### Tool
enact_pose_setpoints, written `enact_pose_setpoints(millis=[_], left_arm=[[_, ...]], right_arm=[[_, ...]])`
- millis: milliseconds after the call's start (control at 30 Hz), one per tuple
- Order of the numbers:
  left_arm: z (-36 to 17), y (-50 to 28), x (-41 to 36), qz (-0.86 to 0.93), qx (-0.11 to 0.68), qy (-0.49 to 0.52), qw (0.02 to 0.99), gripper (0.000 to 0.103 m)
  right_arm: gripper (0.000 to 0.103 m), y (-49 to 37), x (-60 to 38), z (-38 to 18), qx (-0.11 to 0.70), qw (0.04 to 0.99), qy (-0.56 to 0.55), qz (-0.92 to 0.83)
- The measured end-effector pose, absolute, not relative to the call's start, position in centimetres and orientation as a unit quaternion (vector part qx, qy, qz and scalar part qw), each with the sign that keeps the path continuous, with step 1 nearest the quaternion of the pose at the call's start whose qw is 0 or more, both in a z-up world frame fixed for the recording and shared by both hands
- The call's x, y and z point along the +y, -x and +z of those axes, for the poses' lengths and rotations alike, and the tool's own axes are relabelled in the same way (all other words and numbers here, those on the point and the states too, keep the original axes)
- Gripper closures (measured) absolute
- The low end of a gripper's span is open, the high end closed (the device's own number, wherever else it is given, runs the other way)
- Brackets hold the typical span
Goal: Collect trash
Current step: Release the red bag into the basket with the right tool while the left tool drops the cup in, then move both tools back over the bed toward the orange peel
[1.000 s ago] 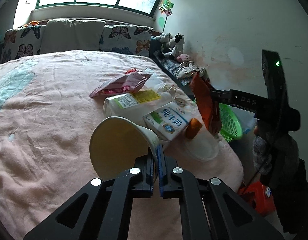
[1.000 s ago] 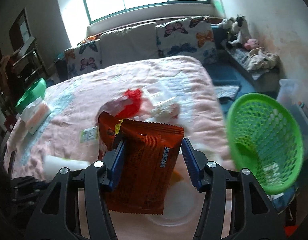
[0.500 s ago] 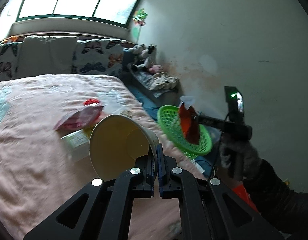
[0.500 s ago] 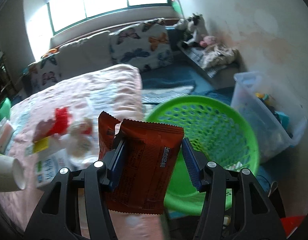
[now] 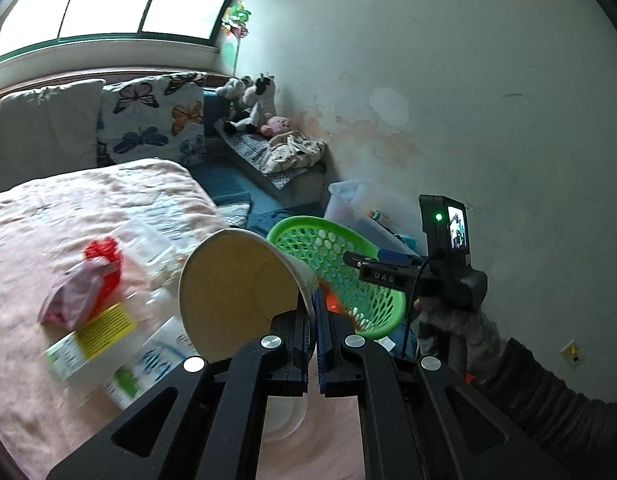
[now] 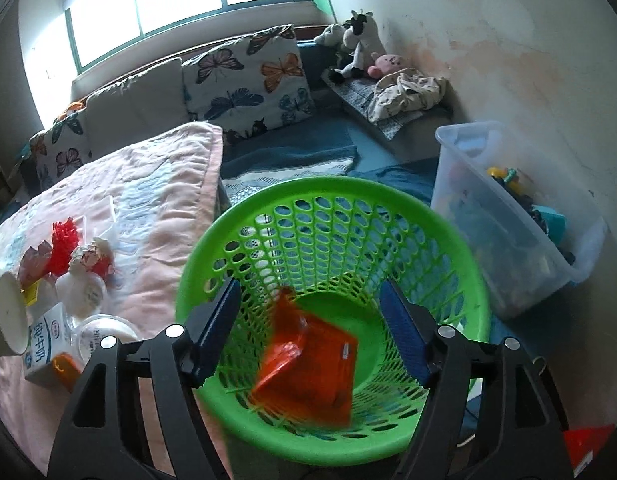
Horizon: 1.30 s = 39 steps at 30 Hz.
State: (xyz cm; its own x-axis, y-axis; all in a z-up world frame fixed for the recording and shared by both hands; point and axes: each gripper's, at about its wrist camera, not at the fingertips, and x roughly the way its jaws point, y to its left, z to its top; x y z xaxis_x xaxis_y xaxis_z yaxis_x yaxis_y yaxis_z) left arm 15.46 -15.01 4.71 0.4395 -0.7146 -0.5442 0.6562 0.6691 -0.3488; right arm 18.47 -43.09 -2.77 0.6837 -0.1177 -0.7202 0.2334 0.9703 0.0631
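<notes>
Right tool [image 6: 310, 330]: jaws have just been opening and stand wide apart over the mouth of the green basket [image 6: 236, 240]. Nothing is pressed between the blue pads. The orange snack wrapper [image 6: 308, 364], which half a second ago was pinched upright between those pads, is now released and lies blurred inside the basket, below the jaws and apart from both pads. Basket fills the middle of the right wrist view; a second ago it sat off to the right edge, with the bed under the tool.

Left tool [image 5: 317, 344]: clenched on the rim of the paper cup [image 5: 236, 292], pads tight on the cup wall, open mouth of the cup tilted toward the camera. Same grip as in both earlier frames. The left wrist view has swung away from the bed centre toward the wall; the basket, far off a second ago, now sits just beyond the cup, partly hidden by it.

Person's right hand [image 5: 444, 312], in a grey glove and dark sleeve, holds the right tool above the basket's far rim.

Further out: bed [image 5: 48, 216] with pink cover carrying the remaining litter, a red-and-pink bag [image 5: 88, 280], a yellow-labelled bottle [image 5: 88, 336] and a milk carton [image 6: 44, 340]. Clear plastic bin [image 6: 508, 232] stands on the floor beside the basket.
</notes>
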Motion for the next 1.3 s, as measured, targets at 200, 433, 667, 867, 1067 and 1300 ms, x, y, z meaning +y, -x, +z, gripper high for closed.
enact_pose_setpoints(millis=[200,433,667,867,1067,1300], left_arm=[[4.3,-16.5,-19.1,-0.429,0.357,0.024,0.829,0.099],[2.3,-18.2,-25.9,-0.453,0.396,-0.007,0.798,0.099],[-0.3,-19.8,-31.1,-0.459,0.436,-0.025,0.774,0.099],[-2.6,-20.8,-33.8,-0.453,0.462,-0.037,0.762,0.099],[-3.6,-20.9,-34.5,-0.452,0.472,-0.04,0.756,0.089],[-2.7,-20.2,-33.5,-0.456,0.455,-0.034,0.764,0.061]], right_arm=[[0.028,-16.6,-44.8,-2.2,0.371,0.919,-0.086,-0.105],[0.026,-13.7,-46.7,-1.7,0.353,0.922,-0.112,-0.112],[0.026,-11.6,-48.1,-2.3,0.351,0.92,-0.133,-0.115],[0.026,-10.3,-48.8,-3.5,0.358,0.914,-0.145,-0.124],[0.026,-9.3,-49.1,-4.2,0.363,0.91,-0.15,-0.128],[0.026,-8.3,-48.5,-3.6,0.356,0.913,-0.153,-0.125]])
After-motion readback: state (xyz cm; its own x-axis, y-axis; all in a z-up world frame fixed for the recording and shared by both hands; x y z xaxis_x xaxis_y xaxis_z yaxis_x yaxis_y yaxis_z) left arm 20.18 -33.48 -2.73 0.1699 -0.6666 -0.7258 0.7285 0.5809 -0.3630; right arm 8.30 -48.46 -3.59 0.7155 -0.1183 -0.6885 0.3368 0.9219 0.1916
